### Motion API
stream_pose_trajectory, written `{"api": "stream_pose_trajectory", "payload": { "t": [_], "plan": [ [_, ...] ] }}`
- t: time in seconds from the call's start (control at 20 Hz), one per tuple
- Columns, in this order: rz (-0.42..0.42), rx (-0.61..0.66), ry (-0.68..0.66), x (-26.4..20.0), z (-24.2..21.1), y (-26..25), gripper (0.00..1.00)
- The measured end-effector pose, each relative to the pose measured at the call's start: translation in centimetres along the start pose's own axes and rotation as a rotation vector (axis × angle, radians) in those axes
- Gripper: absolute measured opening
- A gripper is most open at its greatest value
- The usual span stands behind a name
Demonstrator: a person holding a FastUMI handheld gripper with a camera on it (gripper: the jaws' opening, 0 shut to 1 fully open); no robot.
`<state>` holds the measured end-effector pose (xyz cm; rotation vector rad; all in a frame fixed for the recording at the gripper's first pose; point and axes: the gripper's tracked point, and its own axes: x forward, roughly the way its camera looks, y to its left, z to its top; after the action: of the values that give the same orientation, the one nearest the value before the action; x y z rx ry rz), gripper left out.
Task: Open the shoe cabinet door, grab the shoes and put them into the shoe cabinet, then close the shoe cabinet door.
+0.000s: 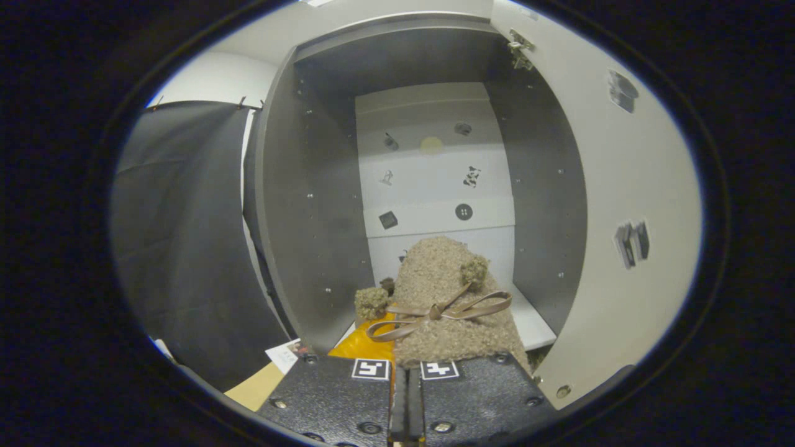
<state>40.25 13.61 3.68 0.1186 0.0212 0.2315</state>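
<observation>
Fuzzy shoe [450, 304] pinched, claw [407, 397] closed

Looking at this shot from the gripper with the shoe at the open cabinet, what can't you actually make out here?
- Gripper fingertips: hidden under the shoe, so the grip itself is unseen; the fingers sit close together.
- Shoe's sole and heel: covered by the fingers.
- A second shoe: cannot tell.
- Cabinet floor beneath the shoe: hidden.
- Stickers on the door: too small and blurred.

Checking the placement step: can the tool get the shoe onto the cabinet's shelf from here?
Probably yes. The tool looks shut on the fuzzy shoe, the cabinet door stands swung open beside it, and the white shelf just beyond the shoe looks bare.
</observation>
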Motion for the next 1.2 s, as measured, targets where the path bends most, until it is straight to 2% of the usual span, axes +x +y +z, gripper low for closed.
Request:
{"api": "stream_pose_trajectory", "payload": {
  "t": [0.2, 0.4, 0.8, 1.05, 1.2],
  "plan": [
    [-0.025, -0.025, -0.025, 4.7, 2.5, 0.0, 0.06],
    [-0.05, -0.032, 0.005, 9.7, 2.6, -1.0, 0.06],
    [-0.1, 0.054, 0.119, 18.9, -1.6, -4.7, 0.05],
    [-0.143, 0.117, 0.231, 21.8, -5.0, -6.5, 0.06],
    [-0.179, 0.102, 0.304, 23.0, -6.1, -7.0, 0.05]
  ]
}}
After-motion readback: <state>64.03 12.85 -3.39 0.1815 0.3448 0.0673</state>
